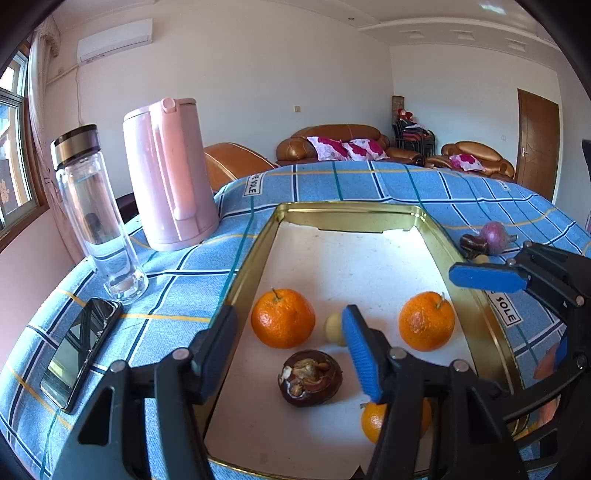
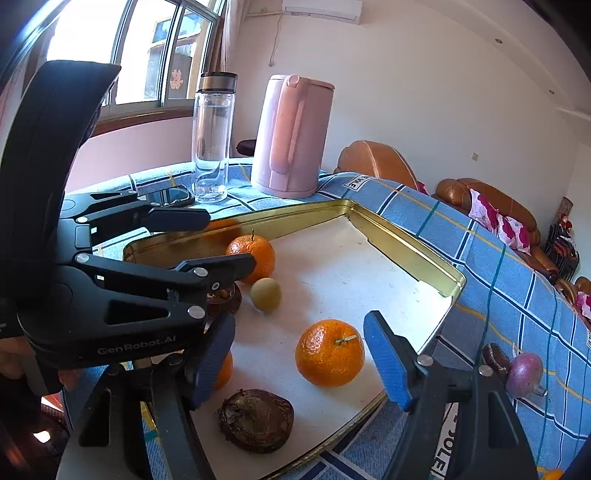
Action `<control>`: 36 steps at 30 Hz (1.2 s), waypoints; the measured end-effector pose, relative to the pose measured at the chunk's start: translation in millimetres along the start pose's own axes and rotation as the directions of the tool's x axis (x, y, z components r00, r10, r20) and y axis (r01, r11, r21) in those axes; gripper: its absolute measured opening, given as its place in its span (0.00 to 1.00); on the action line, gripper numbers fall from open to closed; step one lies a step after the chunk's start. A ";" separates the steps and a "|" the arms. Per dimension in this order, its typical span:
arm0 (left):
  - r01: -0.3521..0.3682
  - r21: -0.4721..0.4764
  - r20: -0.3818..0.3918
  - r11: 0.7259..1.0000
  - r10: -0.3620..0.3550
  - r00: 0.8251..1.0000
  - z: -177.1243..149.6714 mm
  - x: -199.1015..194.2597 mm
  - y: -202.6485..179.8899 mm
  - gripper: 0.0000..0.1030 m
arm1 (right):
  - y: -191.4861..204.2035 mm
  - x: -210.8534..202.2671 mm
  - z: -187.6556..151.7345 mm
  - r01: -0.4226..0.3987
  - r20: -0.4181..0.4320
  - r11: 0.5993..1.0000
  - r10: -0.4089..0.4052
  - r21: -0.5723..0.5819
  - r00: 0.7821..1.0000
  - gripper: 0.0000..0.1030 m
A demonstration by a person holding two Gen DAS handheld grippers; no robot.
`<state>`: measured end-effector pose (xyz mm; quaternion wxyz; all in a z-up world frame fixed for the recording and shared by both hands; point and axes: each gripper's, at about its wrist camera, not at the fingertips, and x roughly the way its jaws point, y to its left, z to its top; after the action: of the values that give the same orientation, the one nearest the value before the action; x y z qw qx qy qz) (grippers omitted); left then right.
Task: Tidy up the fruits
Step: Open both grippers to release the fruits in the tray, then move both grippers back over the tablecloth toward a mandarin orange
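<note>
Checked tablecloth (image 1: 177, 280): tin tray (image 1: 480, 314), kettle (image 1: 170, 173), bottle (image 1: 92, 210), phone (image 1: 79, 350).

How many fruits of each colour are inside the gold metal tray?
Round orange tangerines: 3
Dark brown wrinkled fruits: 2
Small pale yellow round fruit: 1
Total in the gold metal tray: 6

White walls (image 1: 258, 74) and a white ceiling (image 1: 424, 14) close in a sunlit living room. A window (image 2: 147, 51) with a wooden sill lets in bright daylight at the far left, a curtain (image 1: 40, 74) hanging beside it. An air conditioner (image 1: 114, 40) sits high on the wall. Brown leather sofas (image 1: 332, 142) with flowered pillows (image 1: 347, 149) stand far ahead, and a wooden door (image 1: 537, 144) is at the right
</note>
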<state>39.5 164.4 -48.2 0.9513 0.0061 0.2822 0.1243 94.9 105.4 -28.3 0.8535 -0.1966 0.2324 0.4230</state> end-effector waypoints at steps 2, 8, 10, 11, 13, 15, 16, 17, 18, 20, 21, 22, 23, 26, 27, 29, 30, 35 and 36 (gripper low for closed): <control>0.001 0.000 0.007 1.000 -0.001 1.000 0.8 -1.4 -0.5 0.63 | -2.1 -1.5 0.1 0.005 0.008 1.000 -0.005 0.011 1.000 0.76; -0.004 -0.006 0.020 1.000 0.004 1.000 3.5 -4.6 -1.7 0.66 | -5.6 -5.2 -0.4 0.021 0.027 0.999 -0.022 0.029 0.999 0.78; -0.009 -0.007 0.022 1.000 0.009 1.000 4.4 -5.2 -1.5 0.68 | -6.1 -6.5 -0.1 0.030 0.035 0.999 -0.031 0.032 0.999 0.79; -0.011 -0.007 0.024 1.000 0.011 1.000 5.0 -5.8 -1.7 0.69 | -6.1 -7.4 -0.1 0.035 0.039 0.999 -0.036 0.033 0.999 0.80; -0.012 -0.004 0.027 1.000 0.012 1.000 6.0 -6.9 -3.1 0.69 | -6.5 -9.7 -0.7 0.042 0.046 0.998 -0.043 0.036 0.998 0.80; -0.014 0.000 0.027 1.000 0.014 1.000 7.0 -7.4 -5.2 0.69 | -7.4 -12.0 -1.7 0.046 0.050 0.998 -0.048 0.041 0.998 0.80; -0.012 -0.001 0.031 1.000 0.012 0.999 7.7 -8.8 -6.7 0.69 | -8.2 -13.7 -2.2 0.052 0.056 0.998 -0.054 0.044 0.997 0.80; -0.008 -0.002 0.036 1.000 0.008 0.999 8.7 -10.4 -8.0 0.69 | -9.2 -16.4 -3.0 0.059 0.066 0.997 -0.063 0.049 0.996 0.80; -0.001 -0.003 0.041 1.000 0.001 0.999 10.0 -11.9 -9.6 0.69 | -10.6 -19.4 -3.9 0.065 0.076 0.996 -0.069 0.055 0.995 0.80; 0.014 -0.004 0.049 1.000 -0.014 0.999 13.1 -14.8 -13.8 0.72 | -13.7 -26.8 -6.5 0.088 0.101 0.994 -0.094 0.063 0.990 0.80; 0.020 -0.003 0.058 1.000 -0.019 0.998 14.9 -16.8 -16.5 0.74 | -15.8 -31.0 -7.9 0.103 0.114 0.993 -0.110 0.064 0.987 0.80; 0.026 -0.002 0.067 1.000 -0.026 0.997 16.9 -18.7 -19.8 0.76 | -18.3 -35.6 -9.8 0.121 0.126 0.990 -0.129 0.065 0.984 0.80; 0.035 0.000 0.074 0.999 -0.034 0.997 19.1 -20.6 -23.6 0.79 | -22.0 -40.0 -11.7 0.138 0.132 0.988 -0.146 0.069 0.980 0.80; 0.071 0.016 0.094 0.997 -0.072 0.993 26.1 -25.2 -40.0 0.87 | -39.2 -52.9 -17.9 0.173 0.138 0.980 -0.186 0.102 0.973 0.80; 0.076 0.029 0.098 0.997 -0.079 0.992 28.2 -26.1 -46.9 0.87 | -46.6 -57.6 -19.9 0.184 0.138 0.976 -0.200 0.118 0.970 0.80; 0.102 0.051 0.102 0.993 -0.107 0.989 33.0 -27.5 -61.9 0.88 | -62.6 -68.7 -25.6 0.209 0.136 0.967 -0.229 0.148 0.964 0.80; 0.118 0.060 0.100 0.991 -0.123 0.987 35.4 -27.5 -69.5 0.88 | -70.5 -73.3 -29.1 0.230 0.128 0.960 -0.252 0.159 0.959 0.80; 0.151 0.130 0.093 0.980 -0.163 0.982 44.1 -26.0 -111.7 0.88 | -120.7 -96.7 -54.3 0.336 0.068 0.903 -0.366 0.268 0.928 0.80; 0.159 0.140 0.088 0.977 -0.173 0.981 45.0 -24.7 -119.7 0.88 | -131.7 -101.1 -59.7 0.360 0.052 0.884 -0.392 0.299 0.919 0.80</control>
<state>71.6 45.1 -6.9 0.9688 0.0515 0.2413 0.0249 134.3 -64.4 -1.7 0.9500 -0.0901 0.2003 0.2218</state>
